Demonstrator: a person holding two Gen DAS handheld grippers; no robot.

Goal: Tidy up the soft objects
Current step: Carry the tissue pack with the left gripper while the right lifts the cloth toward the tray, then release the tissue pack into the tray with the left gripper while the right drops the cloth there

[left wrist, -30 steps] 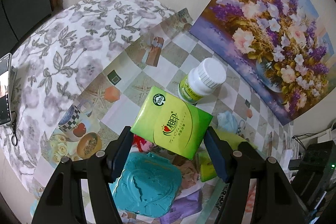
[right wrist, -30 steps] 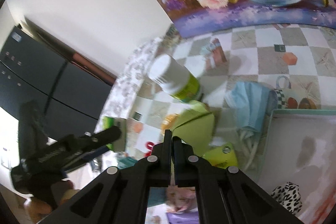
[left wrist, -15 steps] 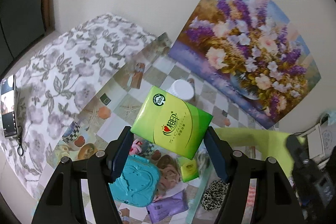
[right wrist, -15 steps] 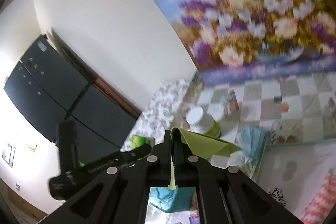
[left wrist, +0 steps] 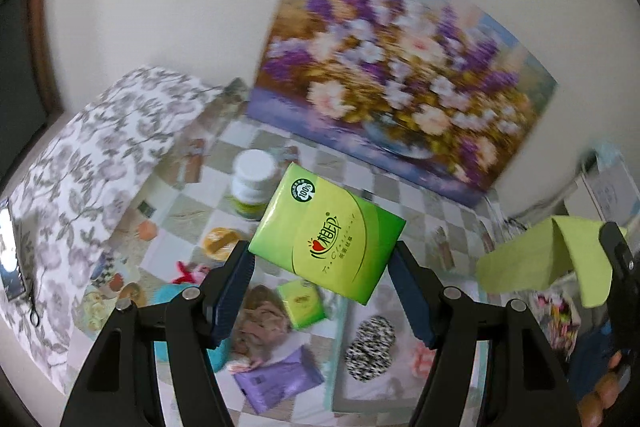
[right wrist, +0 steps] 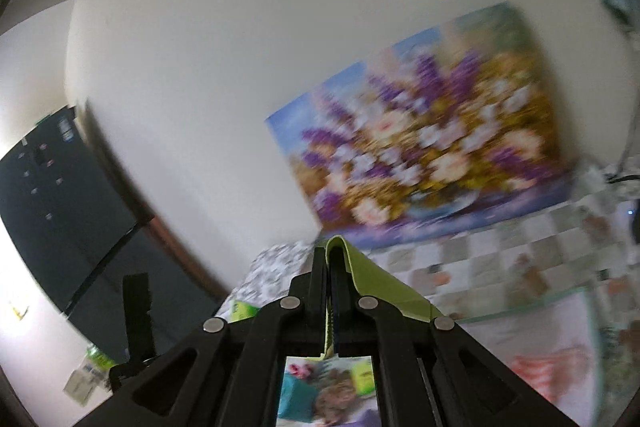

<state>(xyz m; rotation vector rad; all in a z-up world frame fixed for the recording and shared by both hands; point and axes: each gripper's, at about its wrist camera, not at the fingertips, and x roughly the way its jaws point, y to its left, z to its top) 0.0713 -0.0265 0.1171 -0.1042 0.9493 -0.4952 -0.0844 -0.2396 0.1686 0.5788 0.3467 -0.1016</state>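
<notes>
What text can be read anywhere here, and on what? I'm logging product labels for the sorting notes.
"100%" in a round dark green badge: on the green tissue pack held in the left gripper.
"心相印" in red: same pack; the fine lines beneath it are too small to read.
Small green pack on the table: print too small.
White-capped bottle: label unreadable.
Purple pack: print too small.
Green cloth in the right gripper: no text.

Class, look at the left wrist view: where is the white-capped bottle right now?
The white-capped bottle stands on the checked tablecloth, left of centre, just behind the upper-left corner of the green tissue pack held in the left hand-held gripper.
</notes>
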